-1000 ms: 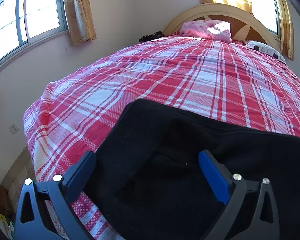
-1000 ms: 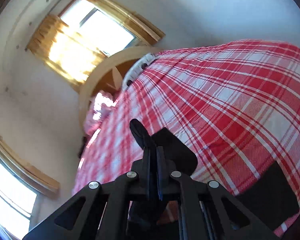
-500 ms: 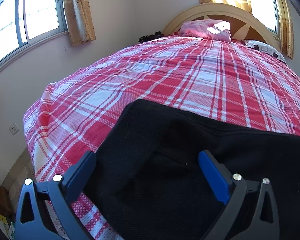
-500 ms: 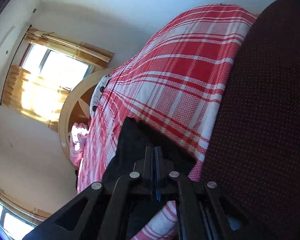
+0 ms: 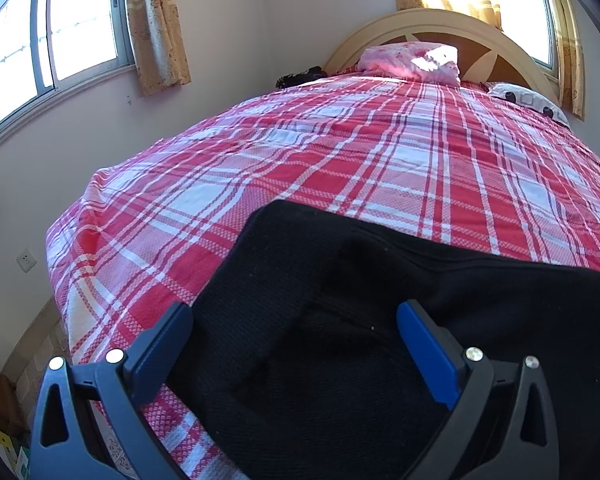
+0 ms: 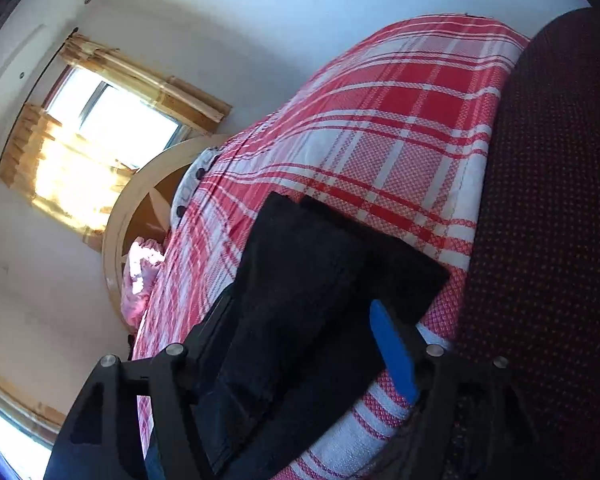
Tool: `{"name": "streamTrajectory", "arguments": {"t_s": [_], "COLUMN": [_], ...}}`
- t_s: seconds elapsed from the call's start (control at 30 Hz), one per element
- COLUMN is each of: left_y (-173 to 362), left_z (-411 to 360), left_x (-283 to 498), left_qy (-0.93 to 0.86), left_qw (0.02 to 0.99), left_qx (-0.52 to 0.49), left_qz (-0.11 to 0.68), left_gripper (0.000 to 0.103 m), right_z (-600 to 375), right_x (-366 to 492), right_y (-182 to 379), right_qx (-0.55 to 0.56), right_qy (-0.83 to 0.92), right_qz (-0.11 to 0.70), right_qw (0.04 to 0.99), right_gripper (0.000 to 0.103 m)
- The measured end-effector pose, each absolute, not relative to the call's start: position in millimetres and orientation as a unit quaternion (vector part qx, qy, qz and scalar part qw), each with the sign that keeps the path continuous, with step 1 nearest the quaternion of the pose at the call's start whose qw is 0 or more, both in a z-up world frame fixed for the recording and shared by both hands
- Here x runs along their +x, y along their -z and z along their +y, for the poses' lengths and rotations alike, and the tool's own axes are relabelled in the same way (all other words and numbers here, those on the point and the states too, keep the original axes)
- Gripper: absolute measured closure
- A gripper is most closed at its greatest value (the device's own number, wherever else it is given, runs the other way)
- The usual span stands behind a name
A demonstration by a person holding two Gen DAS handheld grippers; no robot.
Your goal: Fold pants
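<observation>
A: The bed (image 5: 380, 152) in its red plaid sheet carries the black pants (image 5: 340, 340) at its near edge.

B: The left gripper (image 5: 296, 344) straddles the cloth, jaws wide, gripping nothing. The right gripper (image 6: 300, 344) is opening, the folded pants lying loose between its jaws.
</observation>
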State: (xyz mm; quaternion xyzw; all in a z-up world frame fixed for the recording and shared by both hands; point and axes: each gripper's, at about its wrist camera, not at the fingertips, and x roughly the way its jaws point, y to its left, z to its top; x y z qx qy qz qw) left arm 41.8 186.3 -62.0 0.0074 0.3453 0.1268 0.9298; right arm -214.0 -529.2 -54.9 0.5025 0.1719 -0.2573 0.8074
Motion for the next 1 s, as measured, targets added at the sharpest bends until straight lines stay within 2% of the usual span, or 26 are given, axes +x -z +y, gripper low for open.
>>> {"name": "streamTrajectory", "arguments": {"t_s": [0.07,0.13,0.23,0.37,0.53,0.63,0.73,0.8,0.9,1.0], "left_y": [62,62,62,62,60,60,58,53,43,28], "left_z": [186,186,186,187,191,192,193,195,190,176], "left_x": [42,42,42,44,48,50,52,50,40,20], "left_qy": [-0.128,-0.127,-0.126,-0.113,-0.085,-0.077,-0.071,-0.07,-0.073,-0.059], "left_qw": [0.93,0.93,0.93,0.929,0.929,0.929,0.927,0.926,0.93,0.942], "left_qx": [0.008,0.008,0.008,0.015,0.022,0.026,0.027,0.023,0.033,0.056], "left_qz": [0.345,0.346,0.346,0.351,0.358,0.36,0.367,0.371,0.36,0.325], "left_gripper": [0.0,0.0,0.0,0.0,0.0,0.0,0.0,0.0,0.0,0.0], "right_z": [-528,-531,-528,-520,-522,-529,-546,-552,-545,-516], "right_x": [-204,-193,-171,-172,-212,-225,-234,-241,-245,-241], "right_y": [52,58,68,46,11,25,63,74,56,19], "right_qx": [0.492,0.504,0.504,0.473,0.455,0.429,0.449,0.461,0.438,0.327], "right_qy": [0.269,0.24,0.243,0.232,0.223,0.251,0.253,0.264,0.29,0.372], "right_qz": [0.169,0.175,0.202,0.194,0.171,0.21,0.249,0.246,0.222,0.222], "right_qw": [0.811,0.811,0.804,0.828,0.845,0.842,0.82,0.811,0.822,0.84], "right_gripper": [0.042,0.075,0.093,0.096,0.097,0.097,0.096,0.096,0.091,0.082]}}
